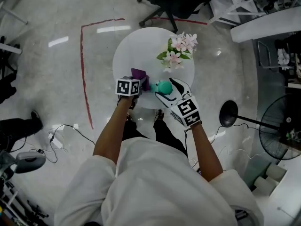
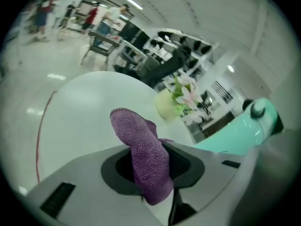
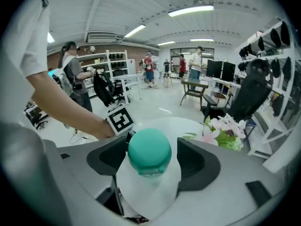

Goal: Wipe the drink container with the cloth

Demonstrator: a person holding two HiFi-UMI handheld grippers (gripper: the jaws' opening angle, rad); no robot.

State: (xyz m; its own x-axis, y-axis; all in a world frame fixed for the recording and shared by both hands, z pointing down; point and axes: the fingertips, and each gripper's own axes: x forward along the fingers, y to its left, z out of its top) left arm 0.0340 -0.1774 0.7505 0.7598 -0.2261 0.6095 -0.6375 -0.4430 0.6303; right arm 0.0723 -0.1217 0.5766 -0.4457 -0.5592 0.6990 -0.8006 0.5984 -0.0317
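Open-plan lab: glossy pale floor (image 1: 51, 93) with a red tape line (image 1: 83, 65), strip lights overhead, people and desks in the far background. Small round white table (image 1: 136, 51) sits in front of the person, with a black office chair (image 1: 162, 6) behind it and a fan (image 1: 282, 121) off to the right. Left gripper (image 2: 153, 166): jaws clenched on the purple cloth (image 2: 141, 140), which sticks up out of the pads as a folded lump over the table's near edge. Right gripper (image 3: 153, 166): jaws spread with the teal drink container (image 3: 149, 147) between them, lid toward the camera. There's a gap at the right-hand pad, so it isn't squeezed. Container is at the table's near edge, just right of the cloth; can't tell if they touch. Pink-and-white flowers (image 1: 178, 48) in a pale green pot stand further back on the table's right half, apart from both grippers.
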